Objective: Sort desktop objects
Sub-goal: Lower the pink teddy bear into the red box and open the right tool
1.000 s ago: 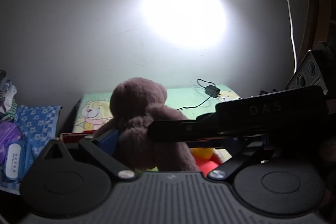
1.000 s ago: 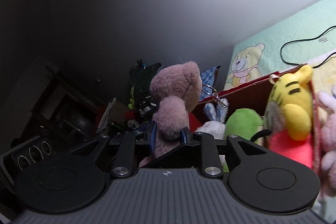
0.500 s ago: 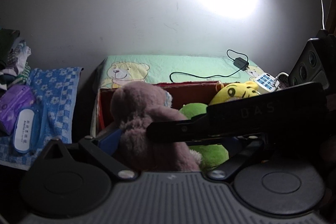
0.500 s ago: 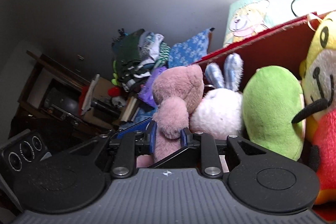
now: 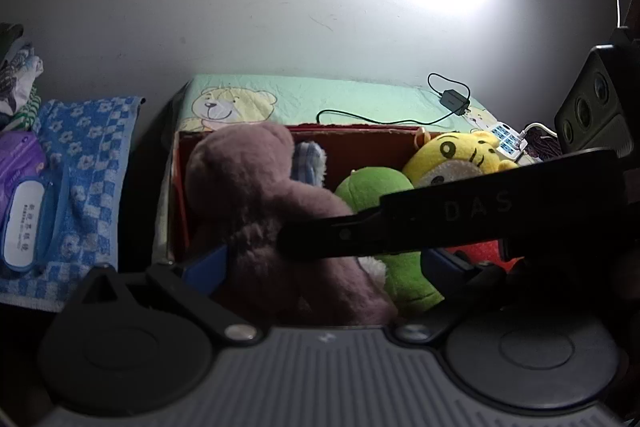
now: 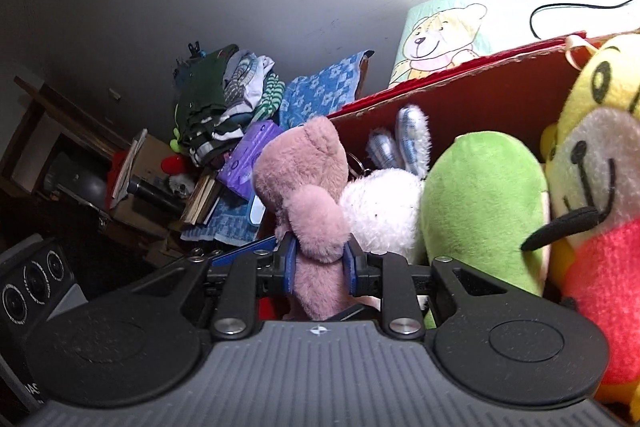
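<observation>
Left wrist view: pink teddy bear (image 5: 264,211) now being lowered into red cardboard box (image 5: 360,135), beside green plush (image 5: 376,187); a second ago held high. Left gripper (image 5: 320,267) fingers spread, empty.

Right wrist view: right gripper (image 6: 318,267) pads being kept pinched on bear, white bunny (image 6: 380,211) alongside. Release judged next.

Right gripper's black bar (image 5: 460,215) crosses the left wrist view, hiding the green plush's (image 5: 384,187) middle and yellow tiger's (image 5: 460,155) body; white rabbit (image 6: 380,211) half covered by pink bear (image 6: 312,187); wipes label (image 5: 20,223) unreadable
</observation>
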Demonstrator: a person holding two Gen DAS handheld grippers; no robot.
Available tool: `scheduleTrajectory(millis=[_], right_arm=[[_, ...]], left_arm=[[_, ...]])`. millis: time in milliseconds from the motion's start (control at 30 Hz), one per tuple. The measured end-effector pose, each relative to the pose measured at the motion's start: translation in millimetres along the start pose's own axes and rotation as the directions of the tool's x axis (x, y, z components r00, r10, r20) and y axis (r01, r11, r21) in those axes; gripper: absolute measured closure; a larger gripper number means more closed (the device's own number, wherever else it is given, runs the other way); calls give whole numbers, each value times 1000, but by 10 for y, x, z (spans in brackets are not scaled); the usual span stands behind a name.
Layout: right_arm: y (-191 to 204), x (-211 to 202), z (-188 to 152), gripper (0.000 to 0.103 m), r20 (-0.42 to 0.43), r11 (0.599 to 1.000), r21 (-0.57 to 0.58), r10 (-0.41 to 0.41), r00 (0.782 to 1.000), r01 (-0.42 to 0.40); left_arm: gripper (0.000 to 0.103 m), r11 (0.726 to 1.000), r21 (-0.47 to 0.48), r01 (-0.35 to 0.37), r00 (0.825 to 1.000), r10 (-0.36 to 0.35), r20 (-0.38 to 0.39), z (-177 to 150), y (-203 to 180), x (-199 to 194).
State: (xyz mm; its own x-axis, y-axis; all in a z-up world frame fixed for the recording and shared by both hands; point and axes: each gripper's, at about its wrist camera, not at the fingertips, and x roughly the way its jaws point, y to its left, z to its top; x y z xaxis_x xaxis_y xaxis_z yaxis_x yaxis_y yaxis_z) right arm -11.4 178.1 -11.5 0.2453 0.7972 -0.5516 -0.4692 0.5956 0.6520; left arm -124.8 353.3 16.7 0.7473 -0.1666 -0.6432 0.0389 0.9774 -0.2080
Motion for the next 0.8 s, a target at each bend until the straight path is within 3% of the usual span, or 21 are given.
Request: scheduleTrajectory(millis=[200, 400, 667, 800], right_arm=[[81, 136, -51, 77, -46, 1000, -3, -24, 999, 23], [17, 225, -48, 76, -79, 1000, 22, 6, 997, -4], [-138, 218, -117, 73, -87, 994, 94, 70, 994, -62], [-104, 77, -127, 65, -48, 992, 93, 87, 995, -82]], left_arm=[[3, 999, 19, -33, 999, 33, 6, -62, -43, -163], [3, 999, -36, -32, 999, 31, -23, -107, 45, -112], [3, 998, -14, -53, 998, 53, -32, -132, -40, -48], [2, 997, -15, -74, 997, 74, -35, -115, -62, -66]])
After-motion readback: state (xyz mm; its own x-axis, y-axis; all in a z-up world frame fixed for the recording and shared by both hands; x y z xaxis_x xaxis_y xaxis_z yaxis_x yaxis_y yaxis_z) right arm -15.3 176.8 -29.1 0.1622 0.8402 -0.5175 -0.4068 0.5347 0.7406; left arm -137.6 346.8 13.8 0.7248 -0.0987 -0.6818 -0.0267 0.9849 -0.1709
